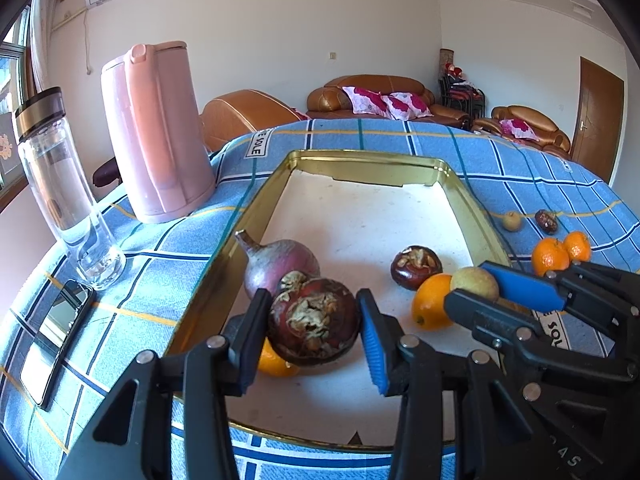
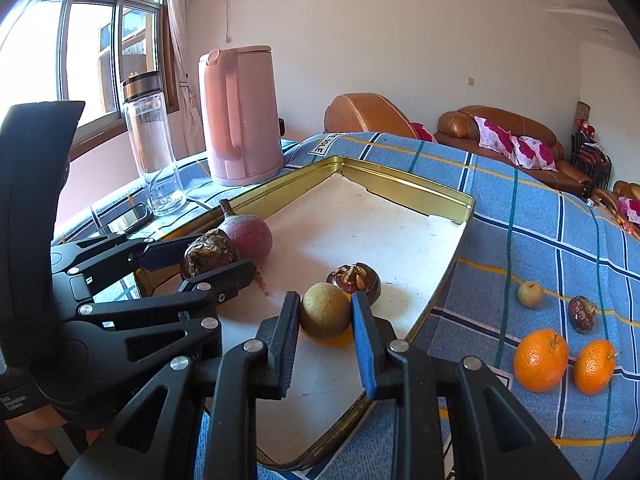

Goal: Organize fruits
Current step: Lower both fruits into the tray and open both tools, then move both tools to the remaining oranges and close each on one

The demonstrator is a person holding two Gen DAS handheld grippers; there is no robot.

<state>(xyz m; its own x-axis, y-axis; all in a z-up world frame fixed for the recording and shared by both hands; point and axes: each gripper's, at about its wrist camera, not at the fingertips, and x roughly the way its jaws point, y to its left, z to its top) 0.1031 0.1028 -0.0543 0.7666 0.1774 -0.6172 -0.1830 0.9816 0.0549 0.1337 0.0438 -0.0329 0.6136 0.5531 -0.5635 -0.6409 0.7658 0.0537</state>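
Observation:
My left gripper [image 1: 314,332] is shut on a dark brown-red fruit [image 1: 314,322] with a flaky top, low over the near end of a gold tray [image 1: 360,158]. An orange [image 1: 272,360] peeks out under it. My right gripper [image 2: 324,320] is shut on a round yellow-green fruit [image 2: 324,310], also over the tray [image 2: 400,188], just above another orange [image 1: 432,304]. A purple-red root [image 1: 280,264] and a second dark fruit [image 1: 416,266] lie on the tray's white liner. The left gripper [image 2: 204,260] shows with its fruit [image 2: 208,254] in the right wrist view, and the right gripper [image 1: 480,288] in the left wrist view.
On the blue checked cloth right of the tray lie two oranges [image 2: 540,360] [image 2: 594,366], a small yellow fruit [image 2: 530,293] and a dark fruit [image 2: 582,314]. A pink kettle [image 1: 156,132], a glass bottle [image 1: 60,184] and a phone [image 1: 52,340] stand left of the tray.

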